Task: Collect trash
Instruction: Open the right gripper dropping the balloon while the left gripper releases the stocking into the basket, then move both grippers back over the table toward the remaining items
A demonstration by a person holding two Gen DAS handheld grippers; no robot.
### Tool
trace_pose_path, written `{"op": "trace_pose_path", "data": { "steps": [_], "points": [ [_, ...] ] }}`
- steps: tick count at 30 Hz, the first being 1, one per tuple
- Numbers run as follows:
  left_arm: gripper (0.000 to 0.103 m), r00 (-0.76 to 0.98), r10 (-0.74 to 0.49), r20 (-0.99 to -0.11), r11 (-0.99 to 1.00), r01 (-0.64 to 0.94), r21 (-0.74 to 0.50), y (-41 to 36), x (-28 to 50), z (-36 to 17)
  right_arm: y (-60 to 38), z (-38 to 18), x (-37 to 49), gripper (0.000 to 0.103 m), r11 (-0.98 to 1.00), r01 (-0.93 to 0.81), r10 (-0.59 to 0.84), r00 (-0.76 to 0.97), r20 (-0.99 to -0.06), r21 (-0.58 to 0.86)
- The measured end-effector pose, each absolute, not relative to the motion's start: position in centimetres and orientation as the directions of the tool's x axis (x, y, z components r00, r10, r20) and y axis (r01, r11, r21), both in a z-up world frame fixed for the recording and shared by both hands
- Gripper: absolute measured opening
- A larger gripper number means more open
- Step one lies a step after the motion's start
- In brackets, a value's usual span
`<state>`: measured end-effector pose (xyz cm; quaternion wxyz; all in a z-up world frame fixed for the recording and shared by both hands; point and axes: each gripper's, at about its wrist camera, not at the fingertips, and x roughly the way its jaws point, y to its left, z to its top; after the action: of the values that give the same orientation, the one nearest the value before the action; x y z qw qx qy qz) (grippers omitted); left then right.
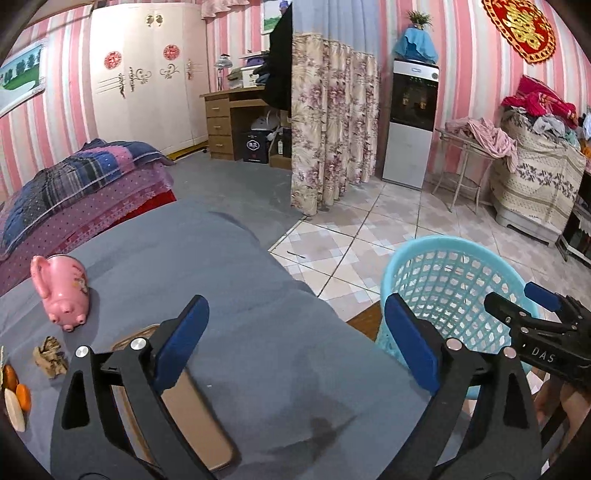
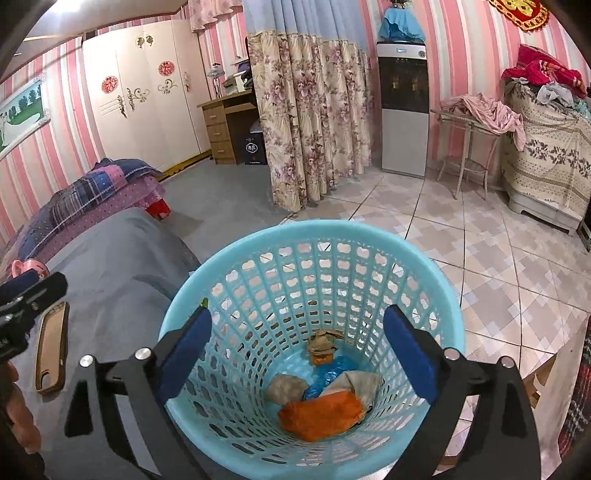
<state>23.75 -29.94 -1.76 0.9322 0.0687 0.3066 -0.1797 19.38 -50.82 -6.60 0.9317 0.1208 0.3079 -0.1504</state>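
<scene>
Both our claws, left [image 1: 295, 339] and right [image 2: 297, 347], gape empty; reaching the paper wad [image 1: 50, 356], we could snag the fruit [image 1: 23, 397] beside it.

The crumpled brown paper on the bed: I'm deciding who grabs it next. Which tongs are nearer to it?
Left. The left tongs hang open above the bed, the crumpled paper just off to their left. The right tongs hang open over the blue basket, beside the bed.

White letters "DAS" printed on the black body of the right gripper [image 1: 541, 295]. Gold double-happiness character on red wall ornament [image 1: 520, 27]. Black box [image 1: 255, 146] label unreadable.
</scene>
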Motion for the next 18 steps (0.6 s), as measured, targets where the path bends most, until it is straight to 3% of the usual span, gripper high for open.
{"op": "trace_pose_path", "data": {
  "steps": [8,18],
  "points": [
    [0.096,0.771,-0.246,-0.588,0.947,0.321,0.025,-25.5,22.9,-1.0,-49.2,-5.4,19.1,0.098,0.936,0.341,-0.232,0.786,-0.573,0.088],
    [0.097,0.765,-0.183,-0.618,0.976,0.215,-0.023,-17.0,20.9,-2.0,-43.8,-4.5,18.9,0.098,0.979,0.202,-0.152,0.822,-0.548,0.033]
  ]
}}
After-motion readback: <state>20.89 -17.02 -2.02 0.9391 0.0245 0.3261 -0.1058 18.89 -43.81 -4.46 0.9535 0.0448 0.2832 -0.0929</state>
